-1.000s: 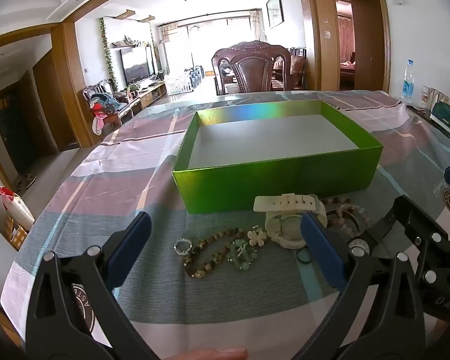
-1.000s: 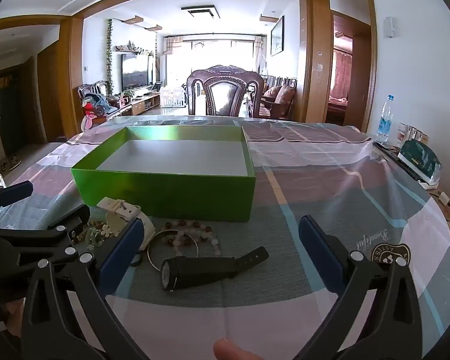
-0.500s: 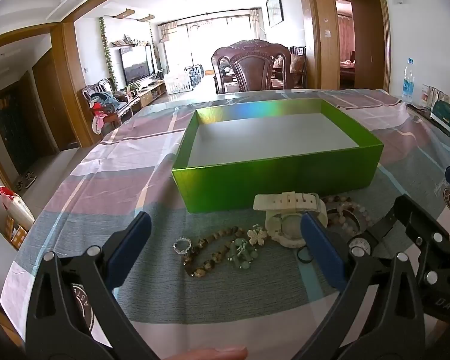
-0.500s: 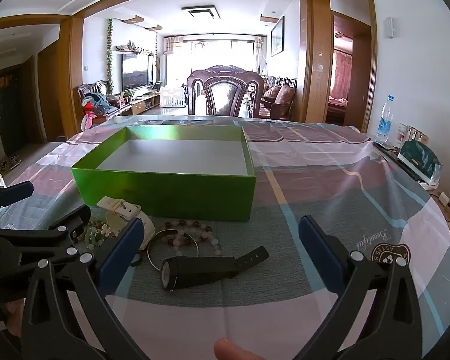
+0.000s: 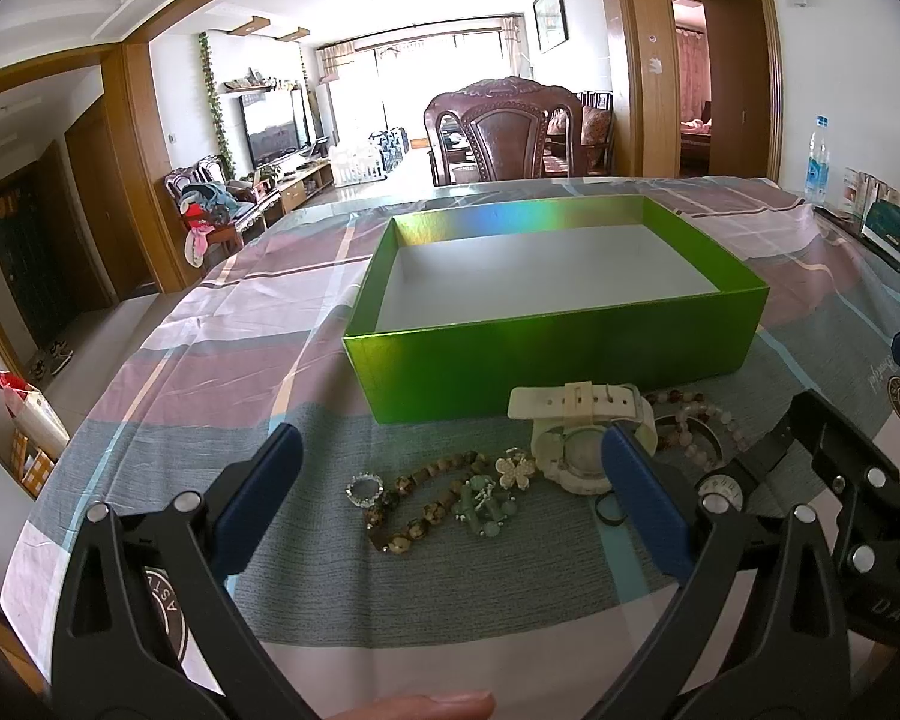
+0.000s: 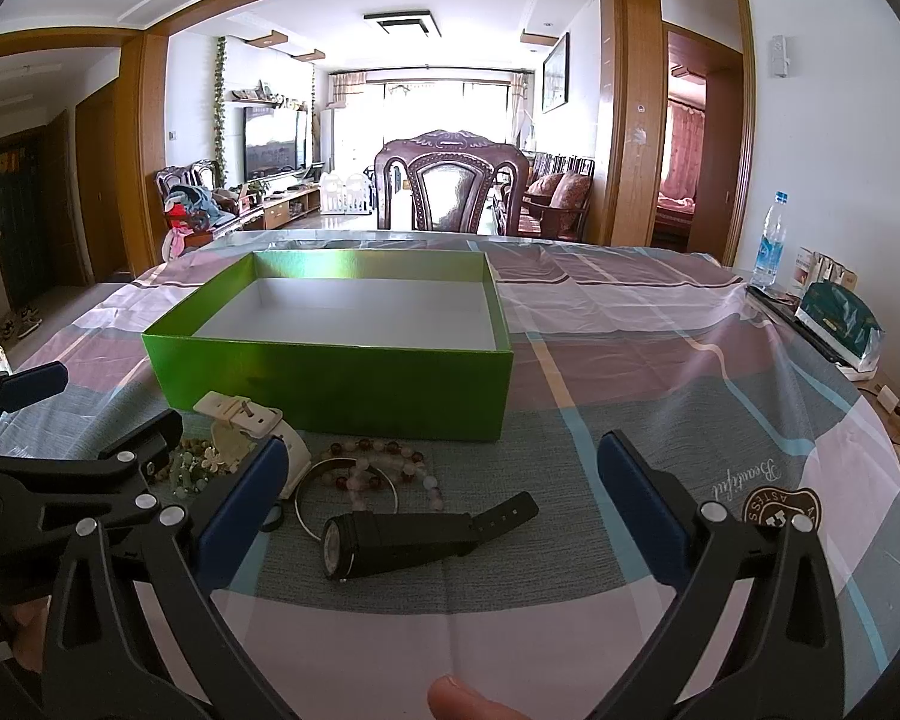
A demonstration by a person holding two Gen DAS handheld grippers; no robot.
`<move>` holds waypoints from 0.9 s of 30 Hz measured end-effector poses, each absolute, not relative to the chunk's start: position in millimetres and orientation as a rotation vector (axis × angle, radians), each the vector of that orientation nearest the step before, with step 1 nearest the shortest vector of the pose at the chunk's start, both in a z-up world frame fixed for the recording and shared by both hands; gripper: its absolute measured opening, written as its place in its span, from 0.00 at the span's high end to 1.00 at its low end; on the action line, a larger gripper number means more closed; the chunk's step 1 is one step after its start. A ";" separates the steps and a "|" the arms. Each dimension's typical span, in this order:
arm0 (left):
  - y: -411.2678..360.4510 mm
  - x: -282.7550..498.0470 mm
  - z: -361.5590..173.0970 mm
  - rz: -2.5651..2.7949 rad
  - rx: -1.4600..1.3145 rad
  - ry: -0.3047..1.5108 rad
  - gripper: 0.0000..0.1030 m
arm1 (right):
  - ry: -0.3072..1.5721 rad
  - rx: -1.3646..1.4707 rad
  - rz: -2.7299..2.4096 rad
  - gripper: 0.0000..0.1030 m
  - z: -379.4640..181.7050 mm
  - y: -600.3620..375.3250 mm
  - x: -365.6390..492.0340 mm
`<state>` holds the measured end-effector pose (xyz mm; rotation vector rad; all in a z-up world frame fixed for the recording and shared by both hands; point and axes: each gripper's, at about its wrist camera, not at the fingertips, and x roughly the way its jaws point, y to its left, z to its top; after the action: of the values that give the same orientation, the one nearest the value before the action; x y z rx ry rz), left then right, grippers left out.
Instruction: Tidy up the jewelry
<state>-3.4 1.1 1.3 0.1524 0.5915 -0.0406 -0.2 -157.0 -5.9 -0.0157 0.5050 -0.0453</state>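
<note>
An empty green box (image 5: 546,354) (image 6: 342,384) stands on the tablecloth. In front of it lie a white watch (image 5: 576,432) (image 6: 252,426), a brown bead bracelet (image 5: 420,504), a green bead piece (image 5: 486,504), a small ring (image 5: 363,489), a pink bead bracelet (image 6: 384,468), a metal bangle (image 6: 345,495) and a black watch (image 6: 414,534). My left gripper (image 5: 450,498) is open and empty, over the brown beads. My right gripper (image 6: 438,498) is open and empty, over the black watch.
A wooden chair (image 6: 450,186) stands at the table's far side. A water bottle (image 6: 771,240) and a teal packet (image 6: 840,318) sit at the right edge. The right gripper's frame (image 5: 840,480) shows in the left wrist view, close on the right.
</note>
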 end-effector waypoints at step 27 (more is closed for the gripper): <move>-0.5 0.3 -0.1 -0.041 0.155 0.595 0.04 | 0.503 -0.018 -0.045 0.02 -7.7 -158.2 -1.2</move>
<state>0.3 -0.5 -0.1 0.1546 0.5947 -0.0406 -1.2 -158.2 -7.7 -0.0179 0.5028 -0.0455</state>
